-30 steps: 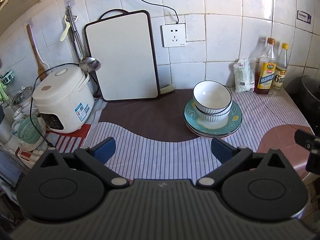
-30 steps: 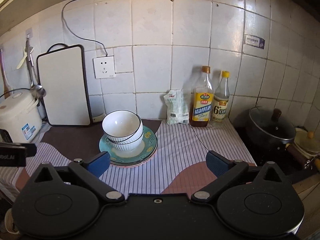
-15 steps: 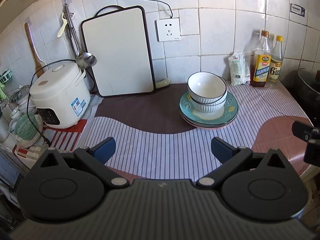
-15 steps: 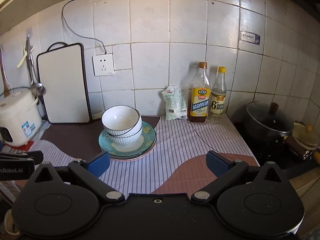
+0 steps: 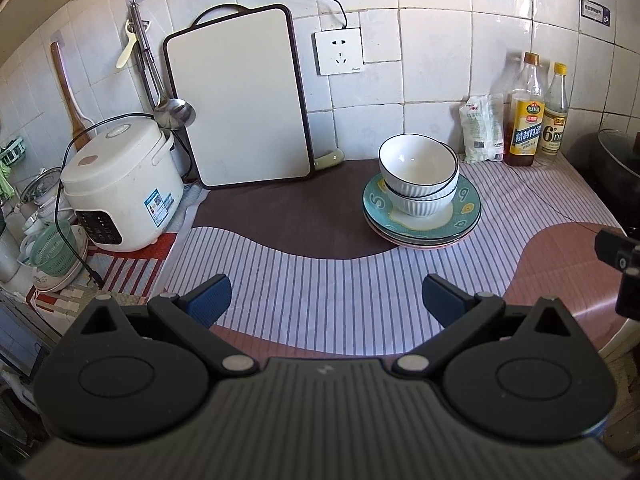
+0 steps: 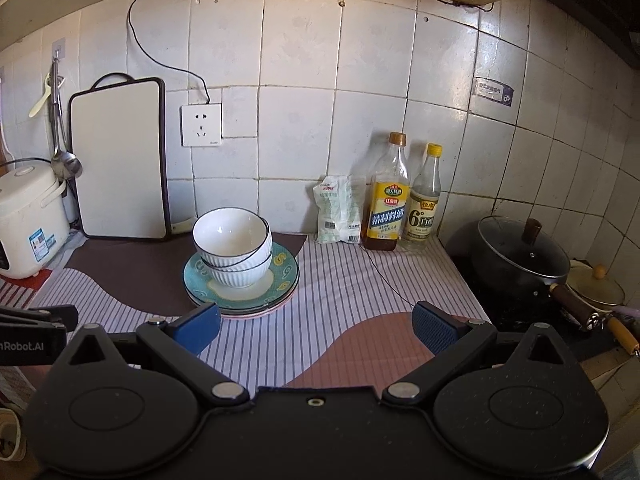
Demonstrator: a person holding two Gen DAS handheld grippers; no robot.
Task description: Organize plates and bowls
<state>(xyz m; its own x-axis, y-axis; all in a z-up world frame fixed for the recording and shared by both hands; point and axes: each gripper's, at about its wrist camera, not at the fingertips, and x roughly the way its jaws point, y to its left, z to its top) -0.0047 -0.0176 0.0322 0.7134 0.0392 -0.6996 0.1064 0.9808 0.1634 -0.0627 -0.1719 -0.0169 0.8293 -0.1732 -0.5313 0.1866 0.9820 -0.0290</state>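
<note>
Two nested bowls (image 5: pixel 418 178) on stacked plates (image 5: pixel 468 210), on striped cloth (image 5: pixel 320 292); left gripper (image 5: pixel 326 294) and right gripper (image 6: pixel 316 326) both wide open, empty.

Bowls (image 5: pixel 418 178) nested on stacked plates (image 5: pixel 466 210), cutting board (image 5: pixel 240 96) behind-left, bottles (image 5: pixel 526 120) behind-right

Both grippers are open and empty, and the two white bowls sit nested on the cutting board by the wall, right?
Not quite. The two white bowls sit nested on the stacked plates, not the cutting board, as the right wrist view shows. The left gripper and right gripper are open and empty.
</note>
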